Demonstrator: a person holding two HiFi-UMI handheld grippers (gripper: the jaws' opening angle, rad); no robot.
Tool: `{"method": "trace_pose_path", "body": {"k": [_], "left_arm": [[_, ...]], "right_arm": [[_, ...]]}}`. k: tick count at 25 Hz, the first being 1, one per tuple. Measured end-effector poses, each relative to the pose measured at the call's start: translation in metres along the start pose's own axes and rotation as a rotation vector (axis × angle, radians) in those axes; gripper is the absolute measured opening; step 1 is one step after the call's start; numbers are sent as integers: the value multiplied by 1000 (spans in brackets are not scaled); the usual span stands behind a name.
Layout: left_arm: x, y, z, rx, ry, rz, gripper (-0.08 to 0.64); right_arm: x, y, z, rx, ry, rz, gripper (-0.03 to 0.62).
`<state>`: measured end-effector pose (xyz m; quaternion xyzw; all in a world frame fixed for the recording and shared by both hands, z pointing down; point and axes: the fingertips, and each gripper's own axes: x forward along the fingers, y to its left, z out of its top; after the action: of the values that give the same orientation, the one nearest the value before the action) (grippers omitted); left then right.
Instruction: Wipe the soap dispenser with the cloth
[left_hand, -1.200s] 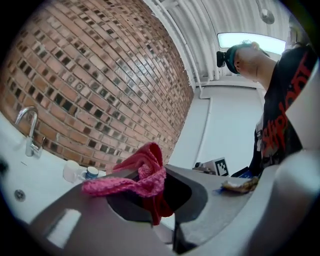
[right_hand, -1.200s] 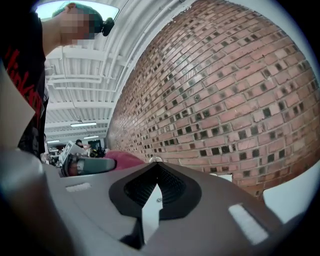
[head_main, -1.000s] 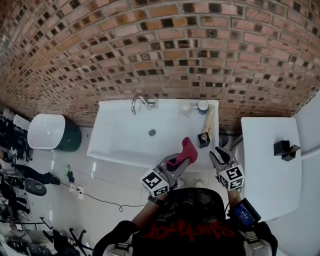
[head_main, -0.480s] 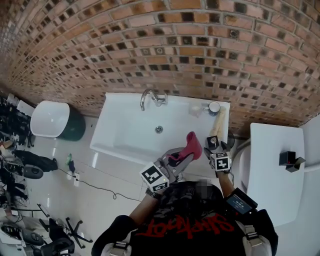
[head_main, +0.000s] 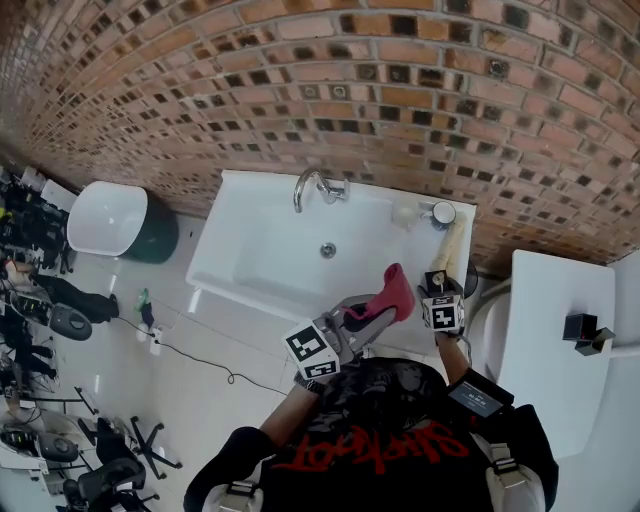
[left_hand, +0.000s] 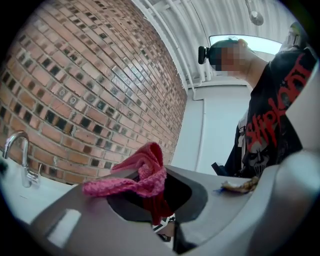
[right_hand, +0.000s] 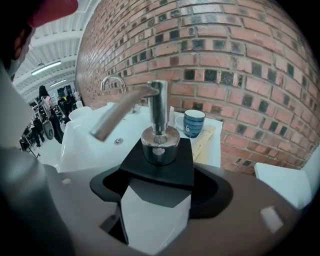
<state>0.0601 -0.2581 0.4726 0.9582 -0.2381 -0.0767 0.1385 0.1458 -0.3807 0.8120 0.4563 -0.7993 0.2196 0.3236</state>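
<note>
The soap dispenser (right_hand: 159, 167) stands on the front right corner of the sink (head_main: 262, 262), on the flat white rim. A blue mug (right_hand: 193, 123) sits behind it on the same rim, nearer the brick wall. The tap (head_main: 312, 186) is at the back of the sink, well to the left.

The right gripper (head_main: 438, 294) tips down over that corner. Its jaws have just swung wide and begun to come in a little, and the white body of the dispenser is between them. A dark gap shows on one side, so I think the gripper is loose around it and not squeezing yet.

The left gripper (head_main: 372, 314) is over the front edge of the sink, just left of the dispenser. It is clenched on the pink cloth (left_hand: 144, 176), which bunches up past the jaws.

The step in hand looks like taking hold of the dispenser so it cannot slide. No wiping has begun: the cloth is near the dispenser but apart from it. Next, the right jaws need to close gently on the white body. Then the left gripper needs to bring the cloth across and rub the sides and the pump.
</note>
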Motion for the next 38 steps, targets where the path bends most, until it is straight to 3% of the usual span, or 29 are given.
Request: {"method": "trace_pose_path", "body": {"k": [4, 6, 9, 12, 15, 19, 25, 29, 31, 35, 38], "left_arm": [[0, -5, -1, -13, -5, -40, 41], [0, -9, -5, -6, 10, -59, 41], [-2, -14, -13, 20, 59, -89, 41], [-10, -8, -13, 35, 77, -81, 41], [-16, -3, -11, 73, 115, -98, 41], [-18, -9, -12, 175, 192, -165, 43], [-19, -29, 8, 132, 189, -294, 43], [-18, -50, -17, 179, 306, -412, 43], [-19, -55, -25, 173, 306, -457, 43], [-18, -54, -35, 169, 311, -455, 42], [-20, -53, -36, 112, 280, -460, 43]], "right_arm": [[-3, 2, 3, -7, -50, -13, 335], [-8, 4, 4, -13, -90, 21, 330], [-49, 27, 31, -51, -226, 158, 327], [-114, 61, 74, -164, -373, 321, 327], [-176, 85, 106, -306, -453, 402, 327], [-233, 114, 123, -520, -461, 443, 325], [-255, 143, 104, -681, -339, 435, 325], [-272, 157, 94, -712, -333, 428, 325], [-287, 161, 97, -705, -361, 436, 325], [-331, 169, 113, -664, -441, 512, 324], [-359, 173, 124, -651, -502, 538, 324]]}}
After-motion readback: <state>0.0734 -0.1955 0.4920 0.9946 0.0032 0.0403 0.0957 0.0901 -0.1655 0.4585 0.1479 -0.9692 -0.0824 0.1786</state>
